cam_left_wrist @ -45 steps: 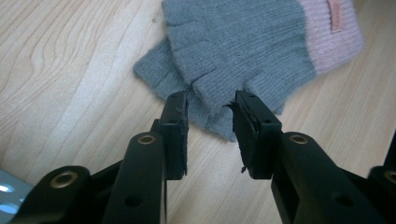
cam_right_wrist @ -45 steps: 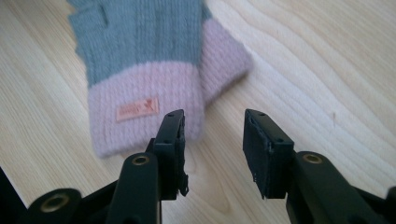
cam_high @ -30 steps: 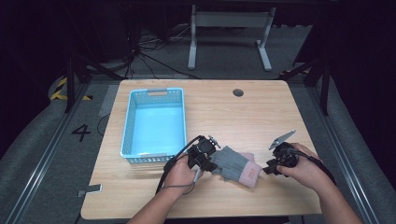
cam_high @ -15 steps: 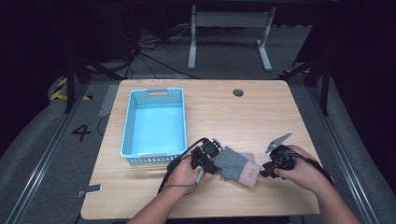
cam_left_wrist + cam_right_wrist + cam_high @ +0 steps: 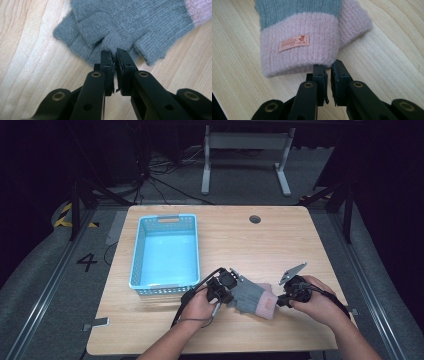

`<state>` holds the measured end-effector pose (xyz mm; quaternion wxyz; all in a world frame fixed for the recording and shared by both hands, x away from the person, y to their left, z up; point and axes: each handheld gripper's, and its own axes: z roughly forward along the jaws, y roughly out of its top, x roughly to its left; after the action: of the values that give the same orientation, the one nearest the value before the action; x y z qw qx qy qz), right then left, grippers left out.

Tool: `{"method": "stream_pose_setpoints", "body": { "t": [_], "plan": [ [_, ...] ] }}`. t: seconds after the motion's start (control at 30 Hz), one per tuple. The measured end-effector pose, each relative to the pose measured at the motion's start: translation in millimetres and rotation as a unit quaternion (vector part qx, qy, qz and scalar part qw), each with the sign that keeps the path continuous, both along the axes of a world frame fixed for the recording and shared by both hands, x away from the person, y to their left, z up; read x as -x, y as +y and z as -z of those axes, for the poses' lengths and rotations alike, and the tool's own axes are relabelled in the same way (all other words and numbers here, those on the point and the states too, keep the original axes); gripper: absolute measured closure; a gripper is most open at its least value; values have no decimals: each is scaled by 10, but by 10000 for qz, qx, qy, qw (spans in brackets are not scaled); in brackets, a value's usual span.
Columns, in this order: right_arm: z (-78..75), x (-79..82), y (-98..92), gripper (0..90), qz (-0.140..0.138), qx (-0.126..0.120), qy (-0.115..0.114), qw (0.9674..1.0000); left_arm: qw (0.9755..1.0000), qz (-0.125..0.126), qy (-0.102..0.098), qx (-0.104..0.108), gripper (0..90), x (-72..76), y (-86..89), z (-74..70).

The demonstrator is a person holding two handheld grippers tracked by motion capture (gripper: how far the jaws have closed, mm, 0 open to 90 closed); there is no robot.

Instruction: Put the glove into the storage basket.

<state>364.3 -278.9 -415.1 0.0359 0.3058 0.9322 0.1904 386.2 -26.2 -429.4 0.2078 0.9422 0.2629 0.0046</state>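
Label: a small orange tag [image 5: 294,43] is sewn on the pink cuff [image 5: 302,47]; its script looks like a brand name, but it is too small to read for sure.
Floor mark: a "4" [image 5: 86,262] is painted on the floor left of the tabletop [image 5: 280,240].
Glove: a grey knit glove [image 5: 248,294] with a pink cuff lies flat near the front edge of the tabletop, between the two hands and right of the basket [image 5: 166,251].
Left gripper: the left gripper [image 5: 113,56] has its fingers [image 5: 106,60] pinching the grey fingertip end of the glove; they have just been closing, with knit caught between them.
Right gripper: the right gripper [image 5: 328,68] has its fingers [image 5: 338,72] almost together at the cuff's edge, pinching its rim; they too have just been closing.
Change: a second ago both pairs of fingers stood wider at the same two ends of the glove; the hands have hardly shifted, and the glove and basket lie where they did.
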Motion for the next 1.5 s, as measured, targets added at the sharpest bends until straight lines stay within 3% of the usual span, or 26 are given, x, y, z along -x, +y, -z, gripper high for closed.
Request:
{"method": "stream_pose_setpoints", "body": {
  "t": [0.1, 0.37, 0.7, 0.97, 1.5],
  "plan": [
    [-28, 11, -16, 849, 48, -42, -38, 10000, 10000, 45, -9, -17, 858, 20, 1, -32],
    [-175, 35, -80, 859, 161, -227, -172, 9995, 9998, 109, -59, 176, 859, 104, 48, -201],
    [-284, -46, -101, 865, 317, -477, -420, 9975, 9995, 108, -69, 290, 860, 204, 119, -316],
    [-288, -140, -45, 868, 378, -538, -613, 9960, 9995, 76, -22, 294, 860, 260, 149, -324],
    [-182, -266, 7, 869, 409, -461, -516, 9968, 9996, 190, 138, 151, 859, 288, 102, -252]
  ]
}}
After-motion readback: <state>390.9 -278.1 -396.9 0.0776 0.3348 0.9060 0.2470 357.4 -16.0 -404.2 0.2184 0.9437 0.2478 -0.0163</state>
